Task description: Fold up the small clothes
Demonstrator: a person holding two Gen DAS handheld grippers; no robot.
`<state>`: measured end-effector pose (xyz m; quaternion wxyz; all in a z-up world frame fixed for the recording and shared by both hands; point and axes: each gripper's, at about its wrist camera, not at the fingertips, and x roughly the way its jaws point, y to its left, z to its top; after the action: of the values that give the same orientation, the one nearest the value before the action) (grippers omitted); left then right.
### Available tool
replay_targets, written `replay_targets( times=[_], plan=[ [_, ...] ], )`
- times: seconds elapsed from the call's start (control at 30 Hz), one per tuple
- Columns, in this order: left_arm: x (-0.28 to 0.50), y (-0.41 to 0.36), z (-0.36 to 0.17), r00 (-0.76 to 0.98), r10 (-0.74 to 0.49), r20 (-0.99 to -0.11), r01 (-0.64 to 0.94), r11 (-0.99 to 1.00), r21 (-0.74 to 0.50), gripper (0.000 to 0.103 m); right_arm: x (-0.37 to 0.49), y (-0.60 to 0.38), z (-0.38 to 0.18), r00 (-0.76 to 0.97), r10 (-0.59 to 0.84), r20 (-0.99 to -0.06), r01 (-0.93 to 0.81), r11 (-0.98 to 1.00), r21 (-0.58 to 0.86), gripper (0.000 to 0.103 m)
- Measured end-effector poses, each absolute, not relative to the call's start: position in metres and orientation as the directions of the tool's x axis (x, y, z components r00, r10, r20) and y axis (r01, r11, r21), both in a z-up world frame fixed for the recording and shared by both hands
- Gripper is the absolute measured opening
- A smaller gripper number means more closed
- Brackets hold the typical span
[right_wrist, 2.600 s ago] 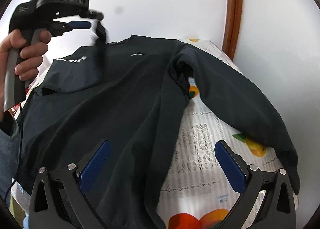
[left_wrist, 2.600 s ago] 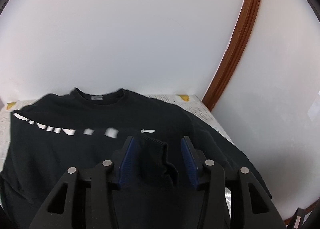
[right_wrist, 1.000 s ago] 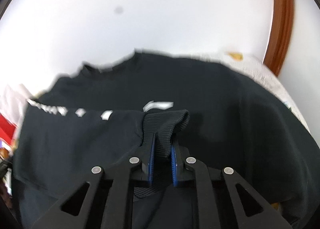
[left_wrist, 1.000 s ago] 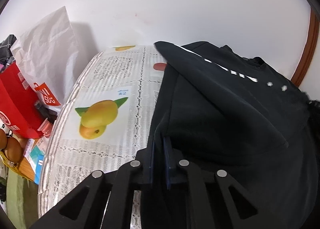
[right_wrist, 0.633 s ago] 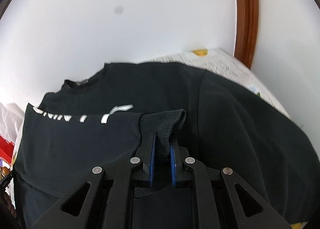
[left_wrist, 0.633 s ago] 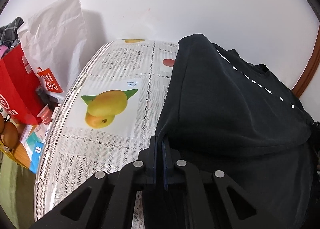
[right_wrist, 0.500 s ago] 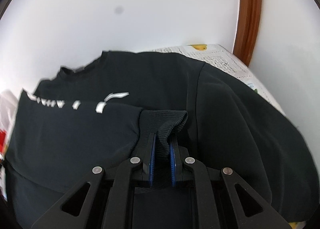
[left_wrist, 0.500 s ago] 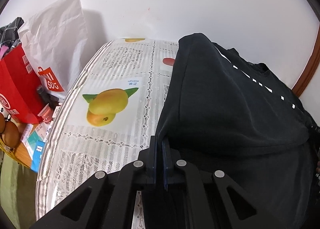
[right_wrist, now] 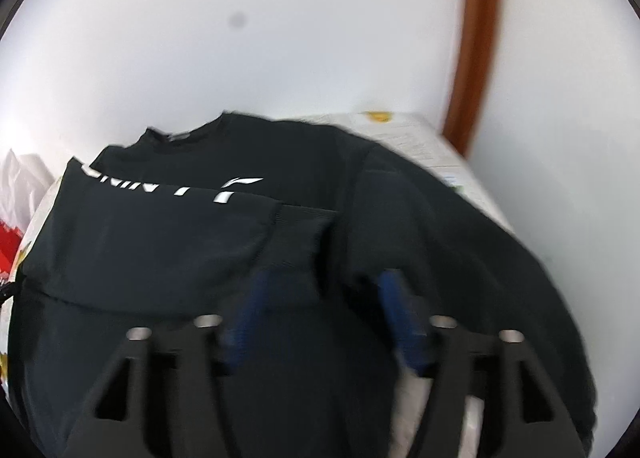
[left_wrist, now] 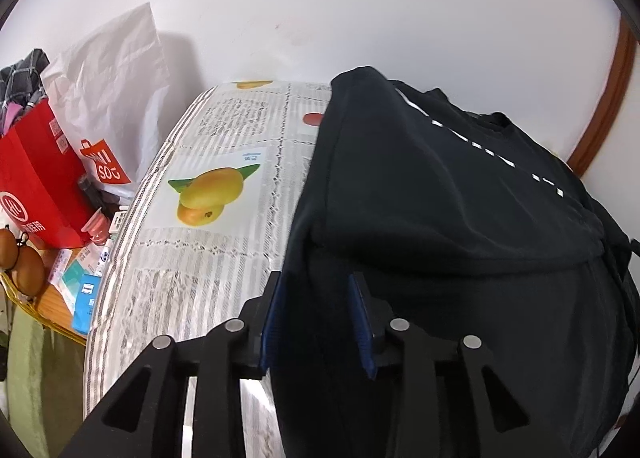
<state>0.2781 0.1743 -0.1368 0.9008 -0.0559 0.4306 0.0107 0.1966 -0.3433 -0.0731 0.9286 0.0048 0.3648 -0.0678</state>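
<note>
1. Your left gripper has just been opening; jaws now parted, pads off the cloth. The side edge of the black sweatshirt lies loosely between them, released, not pinched.
2. Your right gripper has also just been opening, wider. The ribbed cuff lies just ahead of the blurred pads, let go.
3. Likely reason: you've laid the left sleeve across the chest, under the white lettering, so both grips drop it there to set that fold.
4. The sweatshirt lies on the fruit-print tablecloth, collar towards 12 o'clock in the right view, by the white wall.
5. The right sleeve at 3 o'clock looks still unfolded, draping towards the table edge. Probably next.
6. Clutter off the table at 9 o'clock in the left view: red bag, white shopping bag, small boxes below. None touches the sweatshirt.
7. Brown door frame at 1 o'clock, well apart. Nothing blocks the right sleeve.
</note>
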Motion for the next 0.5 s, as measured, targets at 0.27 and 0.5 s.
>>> replay_targets(
  times=[0.27,0.5],
  plan=[
    [0.252,0.151,-0.150,0.615,-0.041,-0.787,-0.032,0.997,-0.077,0.048,0.089,-0.452,-0.082,0.666,-0.303,-0.681,0.364,0.930,-0.057,0.071],
    [0.239,0.131,-0.165,0.618,0.023,-0.786,-0.028,1.000,0.007,0.049,0.026,-0.525,-0.125,0.573,-0.347,-0.743,0.451,0.890,-0.068,0.072]
  ],
)
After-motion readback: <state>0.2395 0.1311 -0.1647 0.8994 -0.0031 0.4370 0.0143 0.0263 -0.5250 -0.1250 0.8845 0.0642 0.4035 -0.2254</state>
